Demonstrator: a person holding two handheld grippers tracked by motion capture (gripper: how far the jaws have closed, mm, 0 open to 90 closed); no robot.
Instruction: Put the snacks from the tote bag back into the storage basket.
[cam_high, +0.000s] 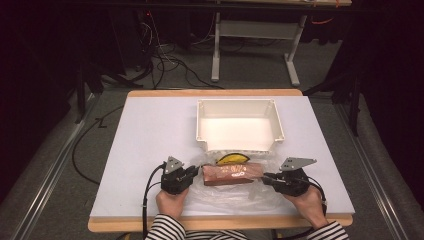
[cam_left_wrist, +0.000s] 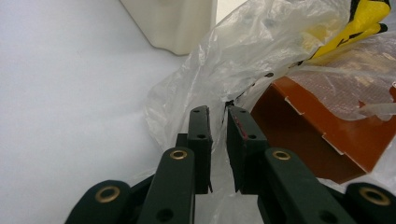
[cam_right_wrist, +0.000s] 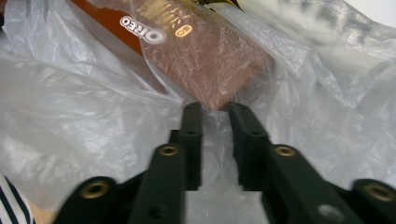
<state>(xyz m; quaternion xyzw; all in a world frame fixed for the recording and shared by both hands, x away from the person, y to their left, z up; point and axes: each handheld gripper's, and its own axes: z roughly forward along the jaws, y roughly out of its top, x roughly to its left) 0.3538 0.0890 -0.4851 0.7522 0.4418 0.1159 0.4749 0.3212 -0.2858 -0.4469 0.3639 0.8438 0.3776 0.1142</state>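
A brown-orange Oreo box (cam_high: 231, 173) lies inside a clear plastic bag (cam_high: 225, 192) near the table's front edge, with a yellow-and-black packet (cam_high: 233, 159) just behind it. My left gripper (cam_high: 197, 172) is at the box's left end. In the left gripper view its jaws (cam_left_wrist: 218, 112) stand nearly together, pinching the bag's film (cam_left_wrist: 243, 51) beside the box (cam_left_wrist: 327, 135). My right gripper (cam_high: 265, 176) is at the box's right end. Its jaws (cam_right_wrist: 215, 108) are pinched on the bag's film (cam_right_wrist: 70, 121) just short of the box's corner (cam_right_wrist: 205, 60).
An empty white bin (cam_high: 240, 102) stands open-topped behind the bag at the middle of the white table (cam_high: 150, 130); its corner (cam_left_wrist: 173, 23) is in the left gripper view. Striped sleeves come in at the front edge. Cables and a desk frame lie on the floor beyond.
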